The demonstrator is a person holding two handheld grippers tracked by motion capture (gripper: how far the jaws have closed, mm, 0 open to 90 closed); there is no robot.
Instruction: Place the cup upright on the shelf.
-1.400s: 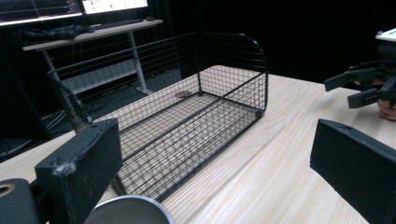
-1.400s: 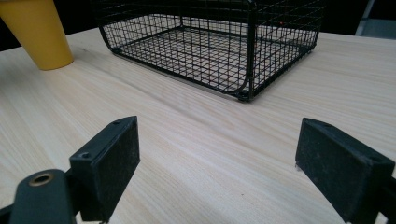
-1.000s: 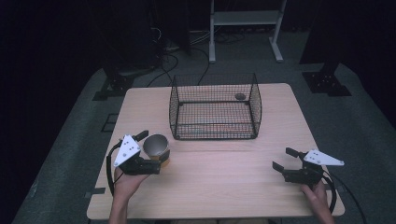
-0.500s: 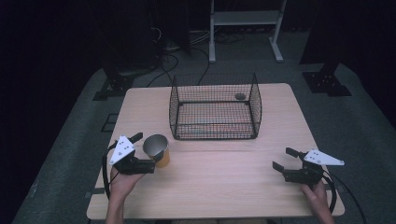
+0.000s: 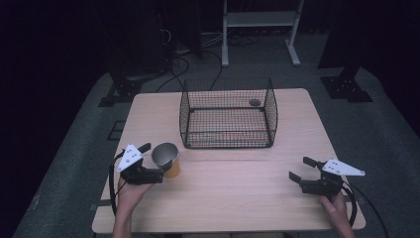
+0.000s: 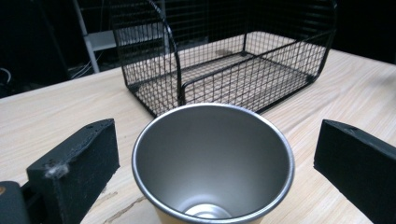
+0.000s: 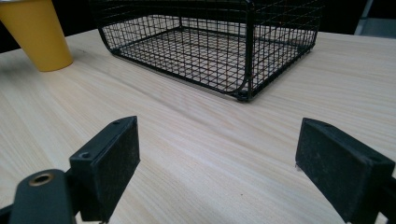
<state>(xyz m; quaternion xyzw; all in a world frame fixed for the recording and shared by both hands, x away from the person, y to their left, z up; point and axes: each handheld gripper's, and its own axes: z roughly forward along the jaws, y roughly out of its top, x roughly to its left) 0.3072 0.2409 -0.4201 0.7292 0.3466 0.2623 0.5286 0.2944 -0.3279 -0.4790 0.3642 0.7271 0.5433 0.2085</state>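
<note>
A: So, where's the cup (image 5: 167, 158)?
B: Near the desk's (image 5: 237, 198) left edge, toward the front-left corner, standing upright w/ its mouth up. Yellow outside, steel inside.
A: And the left gripper (image 5: 154, 161)?
B: Right at the cup. Jaws spread wide, one on each side of it; in the left gripper view there's a gap betw. each jaw and the rim, so no pinch.
A: Right gripper (image 5: 301, 168)?
B: By the desk's right edge, toward the front-right corner, well apart from the cup. Jaws spread too, nothing betw. them but bare wood.
A: Anything else?
B: A black wire basket (image 5: 228, 115) at the back-centre of the desk. There's a small dark round thing (image 5: 254, 102) at its far right corner, prob. inside, but it's too small to tell what it is.
</note>
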